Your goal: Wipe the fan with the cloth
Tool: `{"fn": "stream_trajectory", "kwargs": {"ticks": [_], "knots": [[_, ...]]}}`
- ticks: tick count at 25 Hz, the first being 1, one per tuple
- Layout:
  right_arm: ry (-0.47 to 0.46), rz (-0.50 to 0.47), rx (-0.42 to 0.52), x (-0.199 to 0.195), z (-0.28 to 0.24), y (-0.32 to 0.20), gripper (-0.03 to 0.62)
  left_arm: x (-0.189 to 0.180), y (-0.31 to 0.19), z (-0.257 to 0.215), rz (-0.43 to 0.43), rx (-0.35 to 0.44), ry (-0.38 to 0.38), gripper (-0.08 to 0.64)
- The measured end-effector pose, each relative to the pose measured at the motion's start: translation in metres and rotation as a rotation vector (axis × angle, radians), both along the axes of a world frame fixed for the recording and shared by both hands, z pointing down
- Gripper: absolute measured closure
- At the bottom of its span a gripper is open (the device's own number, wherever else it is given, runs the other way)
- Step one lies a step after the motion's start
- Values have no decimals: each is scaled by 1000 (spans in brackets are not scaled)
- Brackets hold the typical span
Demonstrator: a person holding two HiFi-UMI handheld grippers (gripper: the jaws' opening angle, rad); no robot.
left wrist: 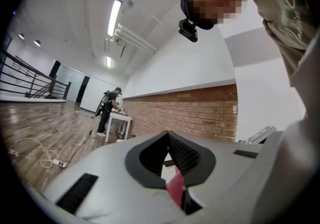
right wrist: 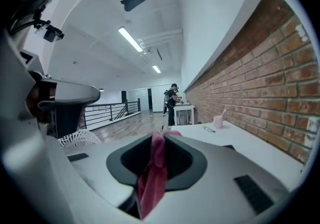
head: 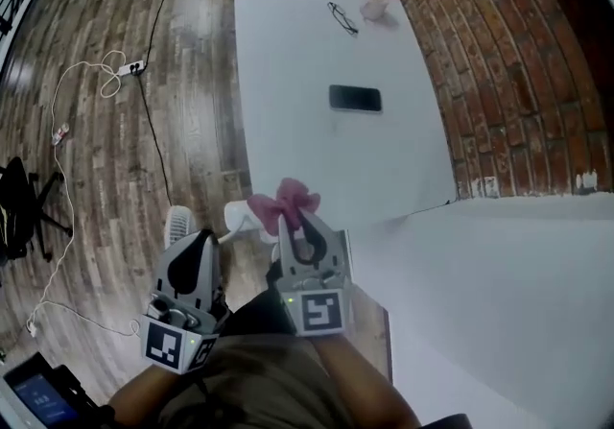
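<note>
A pink cloth bunches out of my right gripper, which is shut on it just off the near end of the white table. In the right gripper view the cloth runs up between the jaws as a long fold. A small white fan with a mesh grille stands lower down, between and just beyond the two grippers; its grille also shows at the left of the right gripper view. My left gripper is shut, beside the fan and apart from the cloth. A red sliver shows at the base of its jaws.
On the table lie a black phone, a pair of glasses and a pink cup. A brick wall runs along the right. Cables and a power strip lie on the wooden floor. A person stands far off at another table.
</note>
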State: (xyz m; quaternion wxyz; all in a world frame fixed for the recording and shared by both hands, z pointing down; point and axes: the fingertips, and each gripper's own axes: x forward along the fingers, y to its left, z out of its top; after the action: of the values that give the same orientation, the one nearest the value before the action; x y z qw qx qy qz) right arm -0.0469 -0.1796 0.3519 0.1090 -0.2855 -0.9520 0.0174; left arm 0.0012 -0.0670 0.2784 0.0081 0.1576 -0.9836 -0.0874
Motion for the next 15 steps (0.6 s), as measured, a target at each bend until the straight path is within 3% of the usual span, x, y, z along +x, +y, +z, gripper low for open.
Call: {"fn": "stream_trajectory", "kwargs": {"ticks": [6,10,12,15], "knots": [[-157,68,-19,39,-130,50,509,-3,37,-38,251,66,-109,560],[-239,277,-139,53,-208,90,509,13,93,-57,446,91,-122,560],[-269,362,-92,65,-223,123,509,22,127,-71,513,88,-125,560],[-291,387,23,77,-225,189,510,17,186,-82,521,38,-124,560]]}}
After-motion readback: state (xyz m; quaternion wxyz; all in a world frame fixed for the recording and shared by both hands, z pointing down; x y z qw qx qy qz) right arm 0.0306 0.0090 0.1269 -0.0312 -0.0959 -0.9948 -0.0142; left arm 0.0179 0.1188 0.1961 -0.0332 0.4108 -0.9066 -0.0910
